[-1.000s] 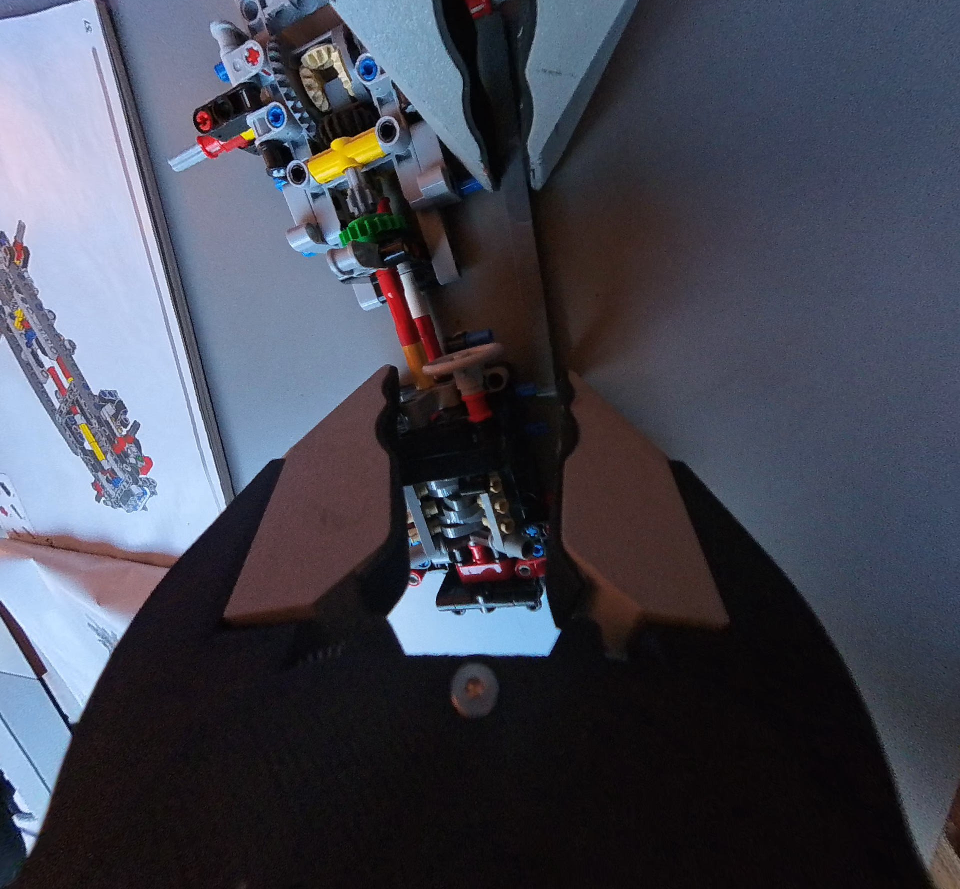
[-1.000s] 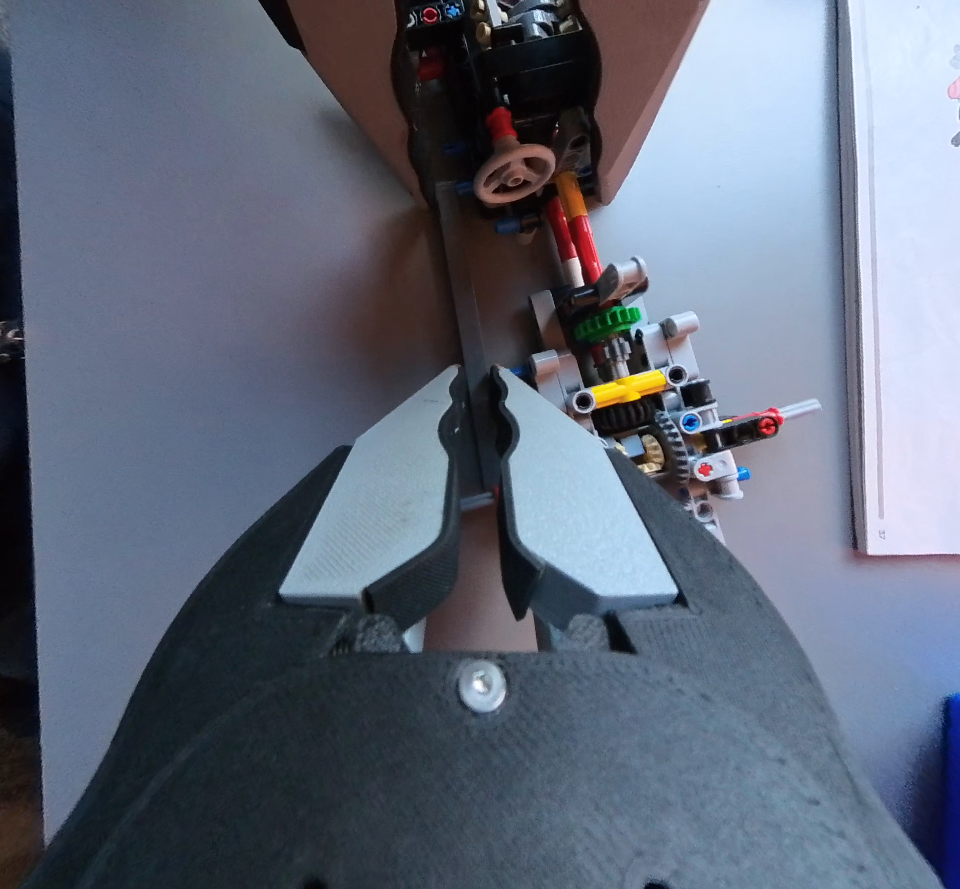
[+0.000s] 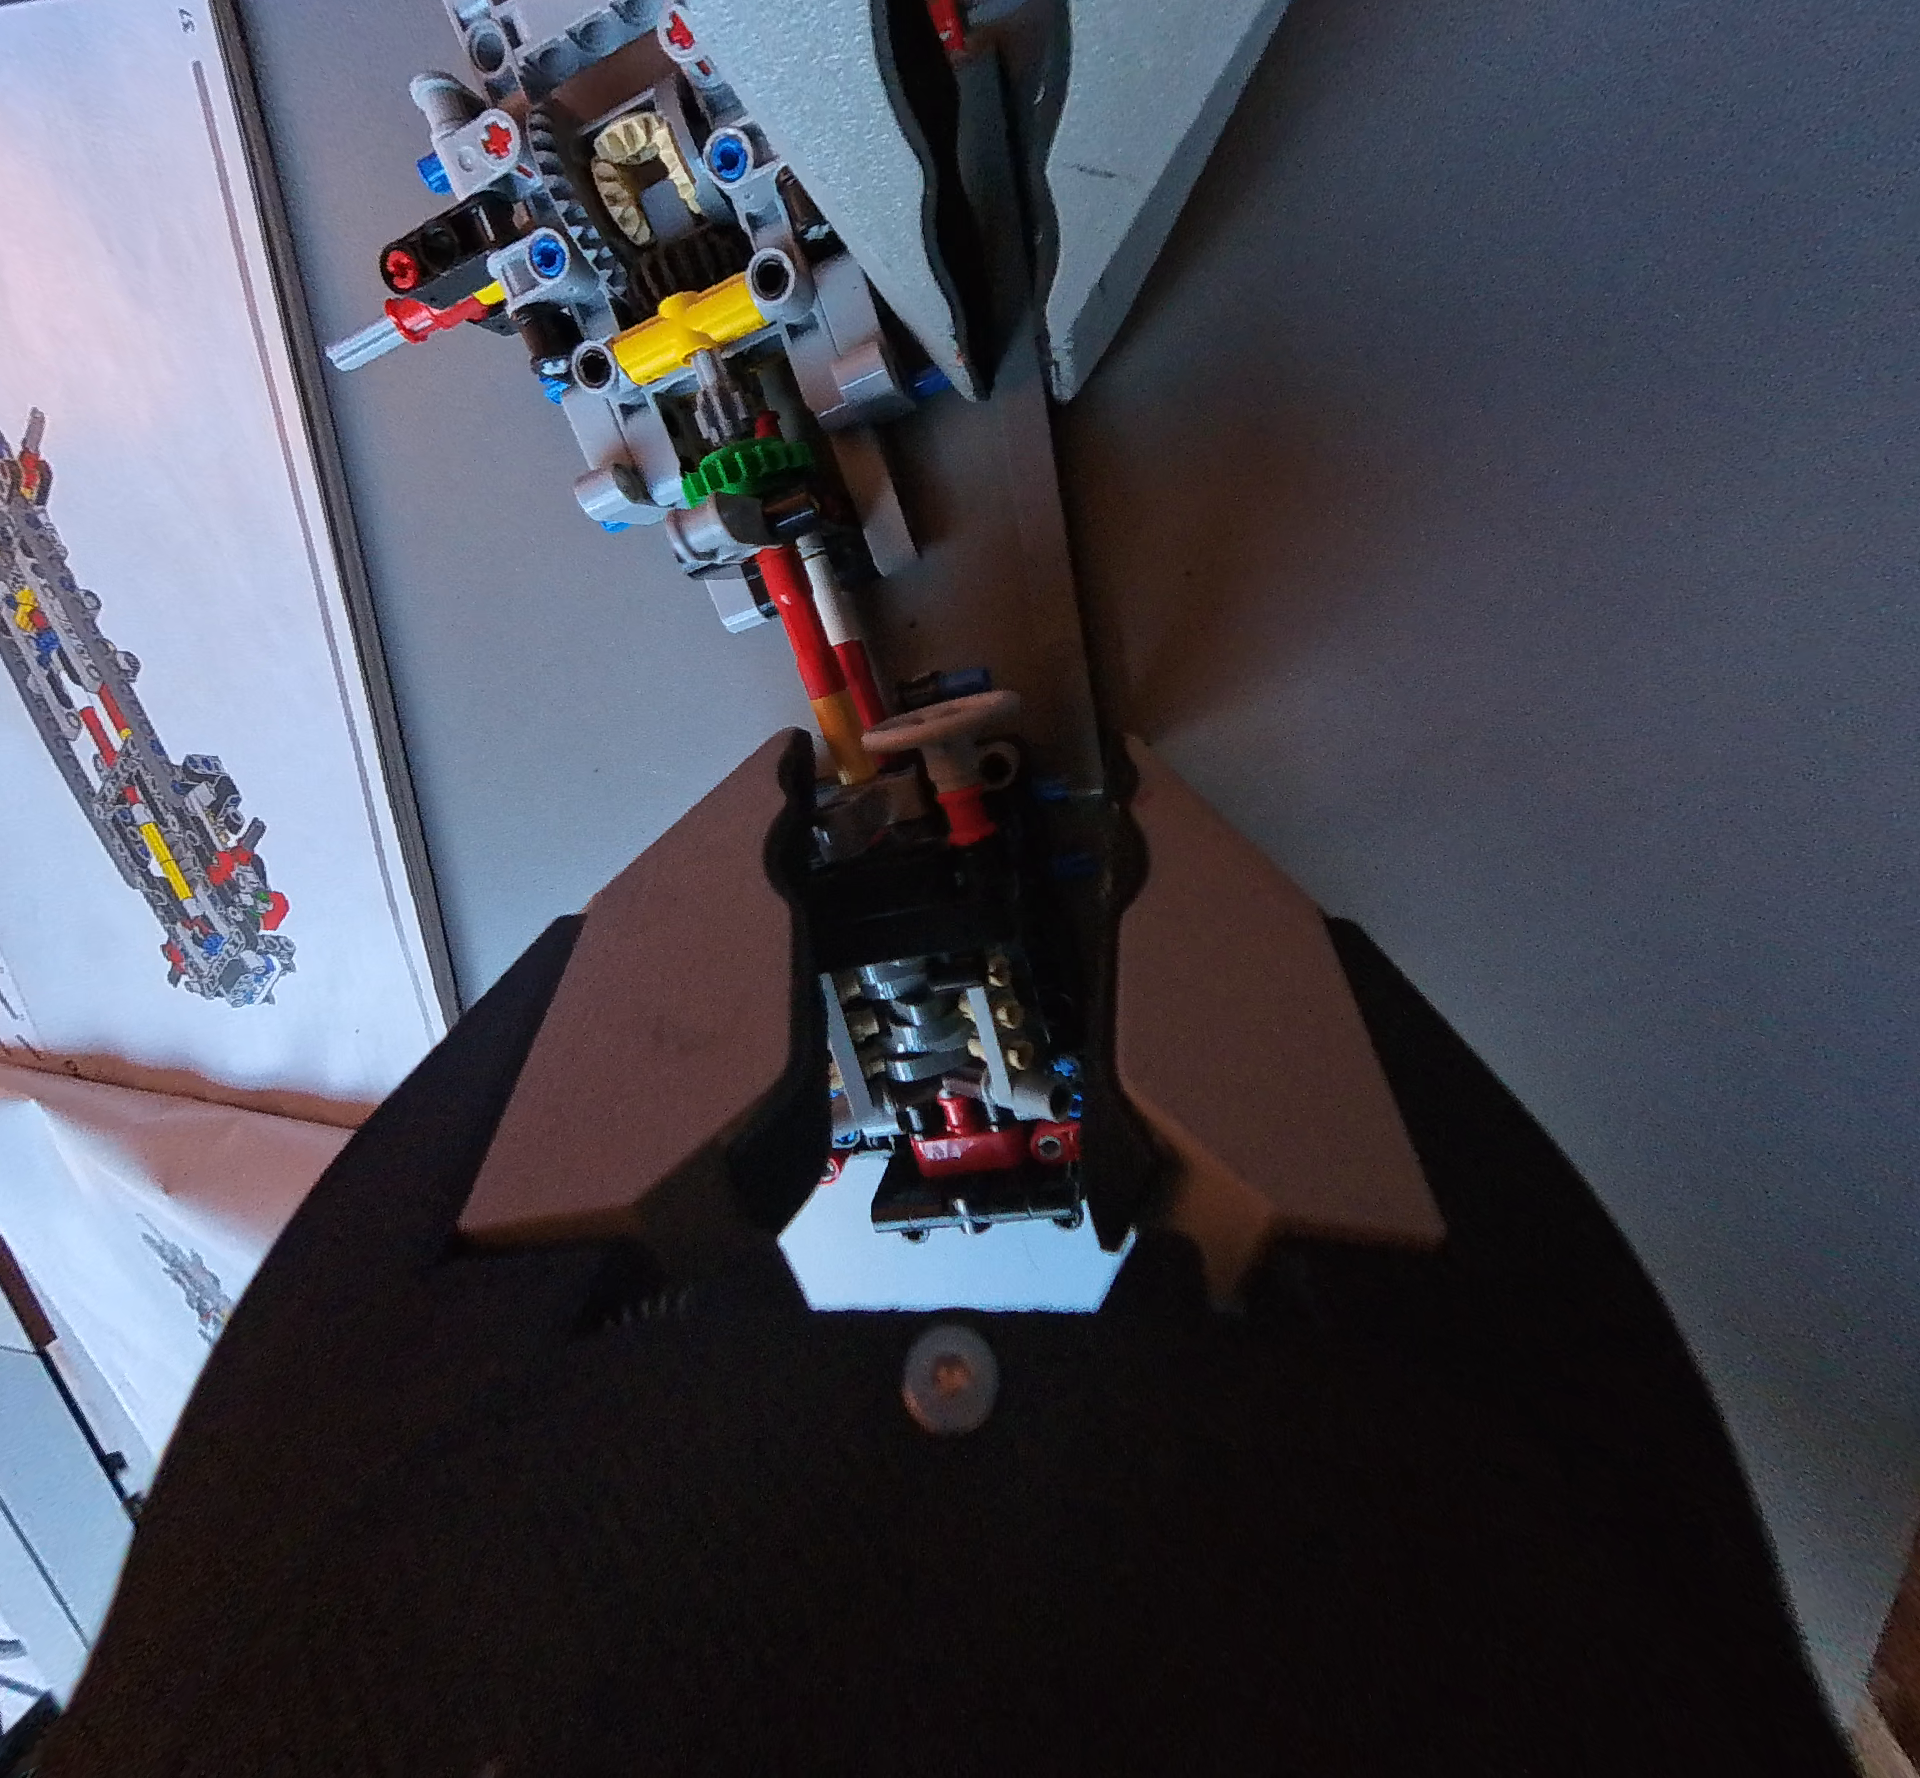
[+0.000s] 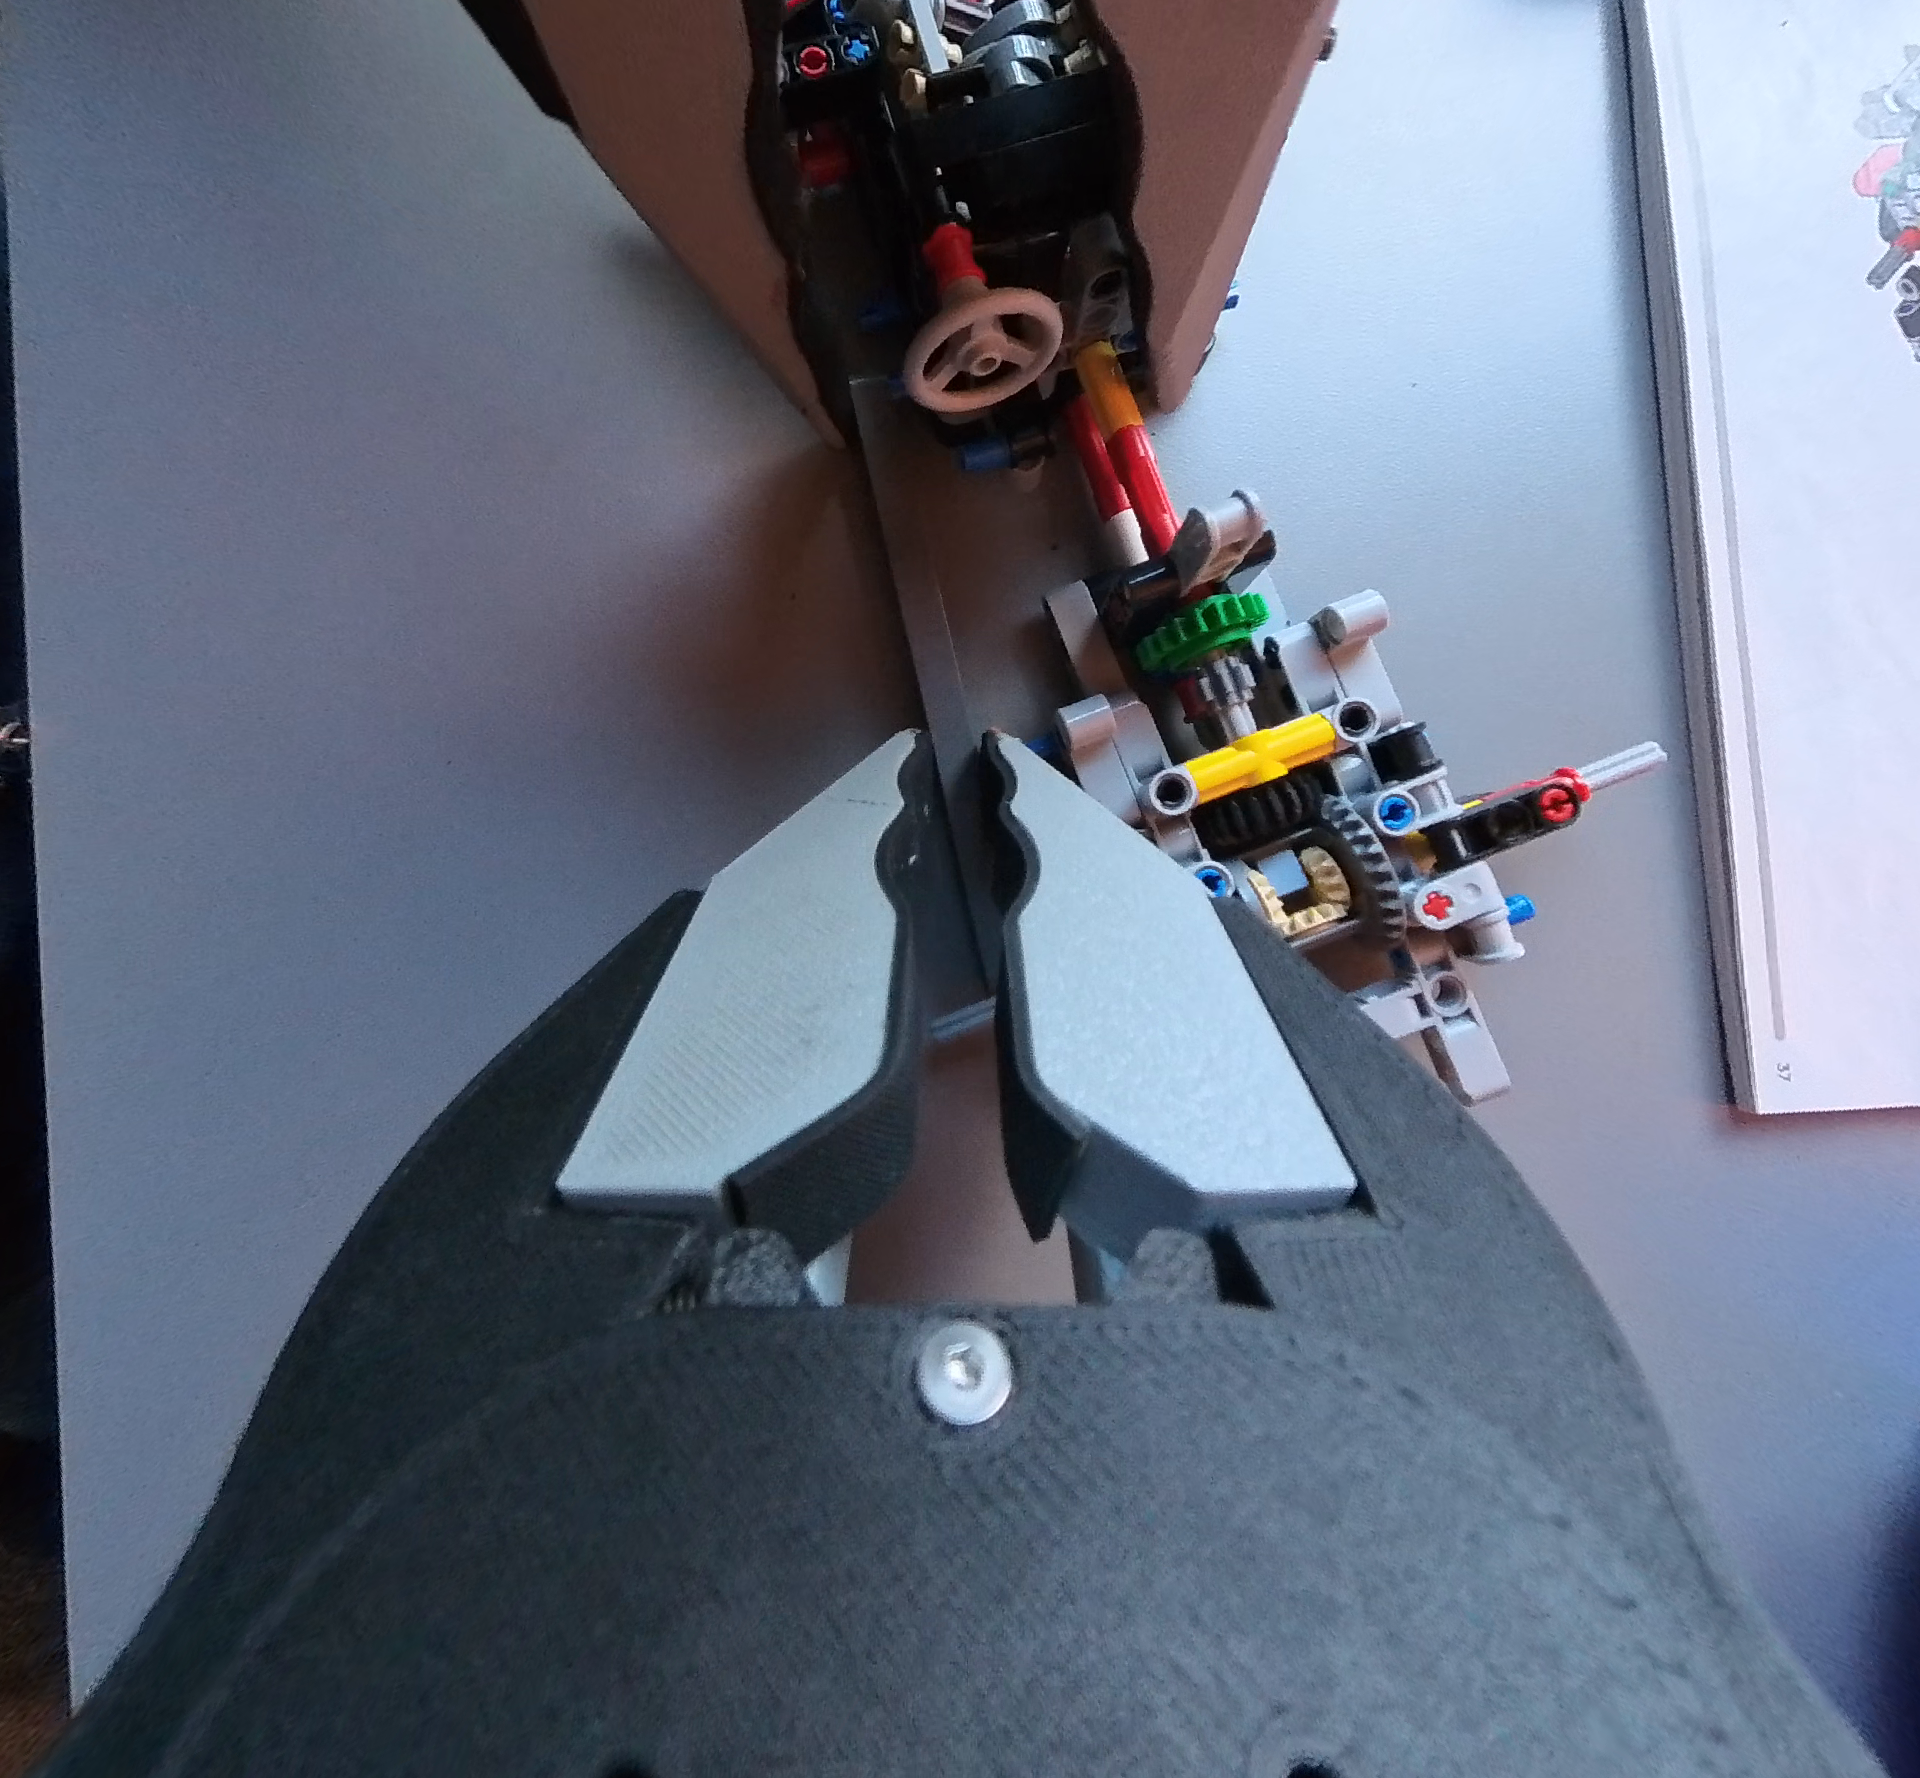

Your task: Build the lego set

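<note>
The left gripper (image 3: 951, 793), jaws spread wide, clamps the black engine end of the brick-built chassis (image 3: 727, 357) above the grey counter (image 3: 1507, 378). Farther off, the right gripper (image 4: 961, 752) pinches its thin grey side panel (image 4: 935, 627). The chassis seems light and stiff, but pegs may pop; the solid frame gives the best hold.

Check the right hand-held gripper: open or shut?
Shut. The right hand-held gripper has both grey fingers pressed onto the thin dark grey beam of the brick model.
</note>
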A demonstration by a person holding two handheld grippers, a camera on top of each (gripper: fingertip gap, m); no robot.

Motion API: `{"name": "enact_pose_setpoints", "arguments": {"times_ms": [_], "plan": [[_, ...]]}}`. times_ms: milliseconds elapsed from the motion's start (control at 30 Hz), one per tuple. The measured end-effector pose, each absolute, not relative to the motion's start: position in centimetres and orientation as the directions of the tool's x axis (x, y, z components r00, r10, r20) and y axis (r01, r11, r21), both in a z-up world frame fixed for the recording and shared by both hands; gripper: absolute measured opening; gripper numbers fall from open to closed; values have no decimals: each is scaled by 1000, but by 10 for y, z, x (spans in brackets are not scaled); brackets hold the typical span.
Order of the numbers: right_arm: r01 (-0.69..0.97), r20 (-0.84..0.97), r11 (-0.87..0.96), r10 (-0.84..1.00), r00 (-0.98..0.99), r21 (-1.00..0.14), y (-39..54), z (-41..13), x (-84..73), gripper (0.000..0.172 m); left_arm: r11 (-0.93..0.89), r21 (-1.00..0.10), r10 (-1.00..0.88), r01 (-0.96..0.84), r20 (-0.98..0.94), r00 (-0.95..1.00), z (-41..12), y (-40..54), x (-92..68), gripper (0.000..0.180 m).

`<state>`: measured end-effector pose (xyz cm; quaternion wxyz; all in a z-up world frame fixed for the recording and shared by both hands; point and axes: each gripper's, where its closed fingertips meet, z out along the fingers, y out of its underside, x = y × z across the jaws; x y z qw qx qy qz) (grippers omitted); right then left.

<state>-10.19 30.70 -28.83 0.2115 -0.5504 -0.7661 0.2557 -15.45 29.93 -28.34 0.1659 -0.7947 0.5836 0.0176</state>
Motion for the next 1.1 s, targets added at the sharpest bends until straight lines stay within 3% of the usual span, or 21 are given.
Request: {"name": "enact_pose_setpoints", "arguments": {"times_ms": [167,367,600,700,900,1000,1100], "plan": [[722,77,294,945,-318,-627,307,-288,-103,8,-270,-253,-925,-929,-201,323,-280,299,-154,47],[707,80,305,940,-333,-638,307,-288,-103,8,-310,-237,-920,-921,-170,353,-283,301,-155,51],[658,325,483,875,-358,-577,310,-286,-107,6,-298,-240,-910,-924,-221,351,-284,296,-155,66],[643,419,543,836,-355,-540,311,-285,-110,6,-317,-256,-905,-913,-204,372,-285,299,-158,64],[660,421,514,851,-313,-548,310,-285,-111,7,-303,-249,-905,-920,-227,359,-284,298,-159,61],[662,413,504,858,-306,-555,308,-285,-111,7,-313,-253,-913,-915,-185,363,-284,290,-158,76],[660,385,486,870,-307,-573,306,-285,-112,6,-326,-278,-907,-904,-178,382,-280,289,-159,75]]}}
